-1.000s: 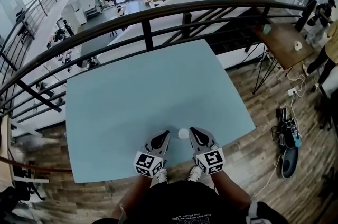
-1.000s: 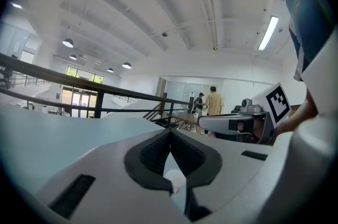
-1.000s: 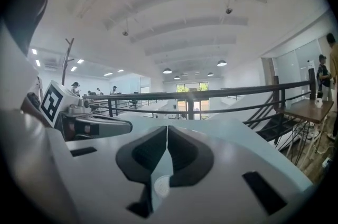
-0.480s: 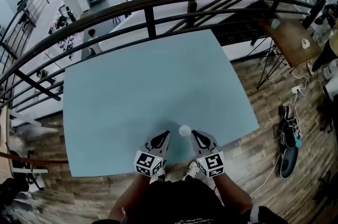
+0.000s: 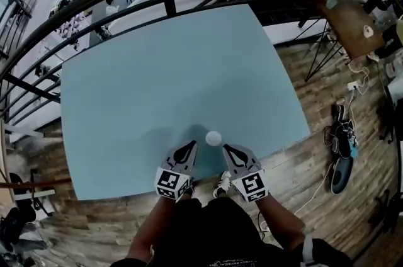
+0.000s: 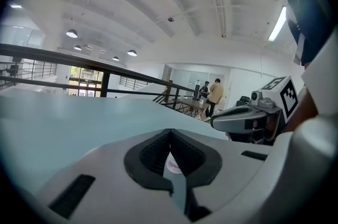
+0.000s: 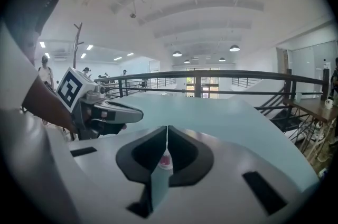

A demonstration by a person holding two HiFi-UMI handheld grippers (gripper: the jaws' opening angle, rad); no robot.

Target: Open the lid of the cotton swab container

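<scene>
Head view: the cotton swab container, small, white and round, sits on the blue desk near its six o'clock edge. The left gripper is at the container's eight o'clock and the right gripper at its four o'clock, both with jaws pressed together and empty. Closed tips could knock the light container so that it slides off that edge.

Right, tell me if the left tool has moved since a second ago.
Yes. In the head view the left tool has slid from level with the cotton swab container toward the table's near edge.
</scene>
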